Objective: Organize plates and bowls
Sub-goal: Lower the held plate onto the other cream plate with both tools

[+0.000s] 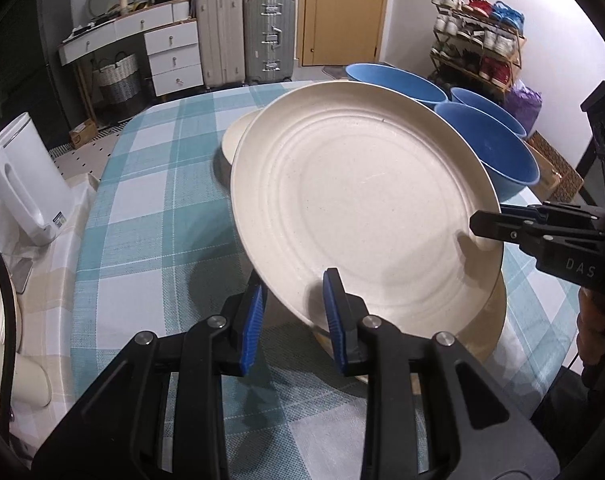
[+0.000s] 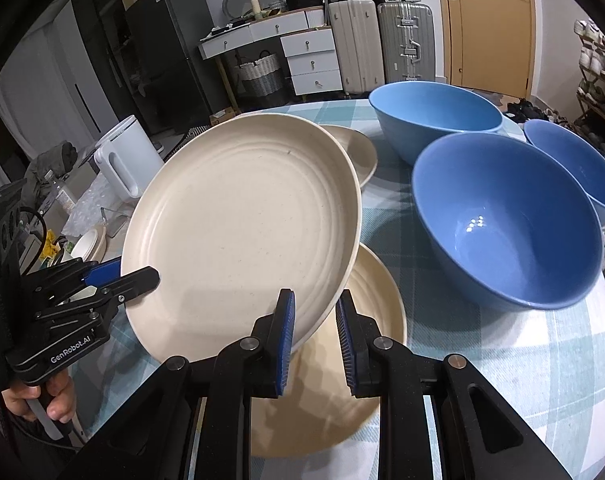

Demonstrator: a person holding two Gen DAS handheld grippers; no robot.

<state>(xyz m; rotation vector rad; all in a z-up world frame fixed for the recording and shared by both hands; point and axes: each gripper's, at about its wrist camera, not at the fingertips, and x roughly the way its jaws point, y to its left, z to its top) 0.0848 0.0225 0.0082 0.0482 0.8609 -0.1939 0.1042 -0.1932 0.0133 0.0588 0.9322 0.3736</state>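
Left claw clamped on cream plate rim; right claw clamped opposite rim.

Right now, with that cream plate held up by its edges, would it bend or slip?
Probably stiff: the cream plate keeps its round shape though the left gripper and right gripper pinch only its rim. It may be slippery, since its surface looks smooth. Tilted over another plate, it could slide down if the grip loosens.
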